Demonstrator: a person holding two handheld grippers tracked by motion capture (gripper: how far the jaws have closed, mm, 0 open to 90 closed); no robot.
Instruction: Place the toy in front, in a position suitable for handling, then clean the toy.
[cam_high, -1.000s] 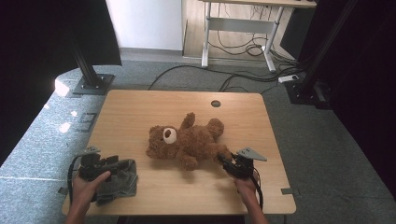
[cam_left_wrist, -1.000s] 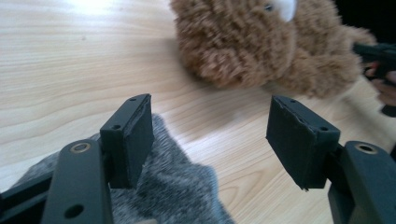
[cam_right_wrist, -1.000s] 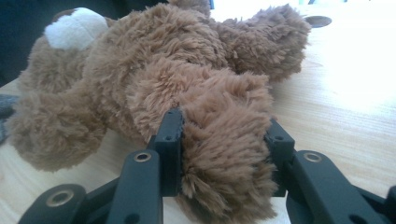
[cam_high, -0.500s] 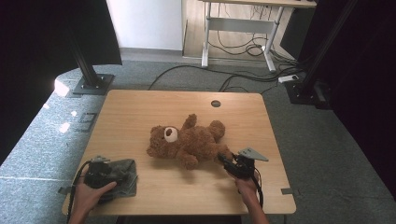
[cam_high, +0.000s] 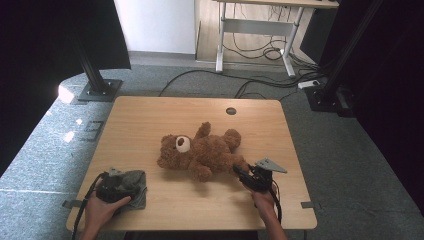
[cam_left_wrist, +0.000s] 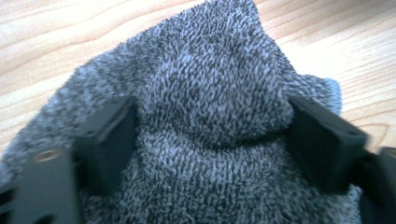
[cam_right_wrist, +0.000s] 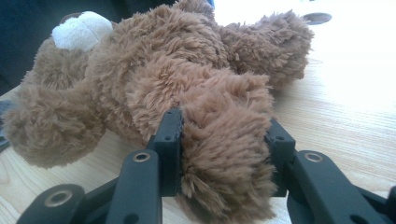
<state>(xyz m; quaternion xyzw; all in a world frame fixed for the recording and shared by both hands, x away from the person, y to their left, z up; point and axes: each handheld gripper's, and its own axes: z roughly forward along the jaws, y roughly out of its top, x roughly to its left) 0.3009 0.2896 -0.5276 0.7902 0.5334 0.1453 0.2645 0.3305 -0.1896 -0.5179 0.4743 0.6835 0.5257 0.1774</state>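
Bear (cam_high: 200, 152) x1, grey cloth (cam_left_wrist: 210, 107) x1, 2 grippers.

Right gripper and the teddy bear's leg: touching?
Touching. The right gripper view shows the right gripper with both jaws pressed into the teddy bear leg's fur.

Brown teddy bear (cam_high: 200, 152) lies mid-table; grey knit cloth (cam_high: 131, 182) near-left

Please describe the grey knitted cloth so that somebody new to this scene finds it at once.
On the wooden table, look at the near left corner, far from the brown teddy bear. There lies the grey knitted cloth, bunched between the left gripper's jaws; it is the table's one grey, flat thing.
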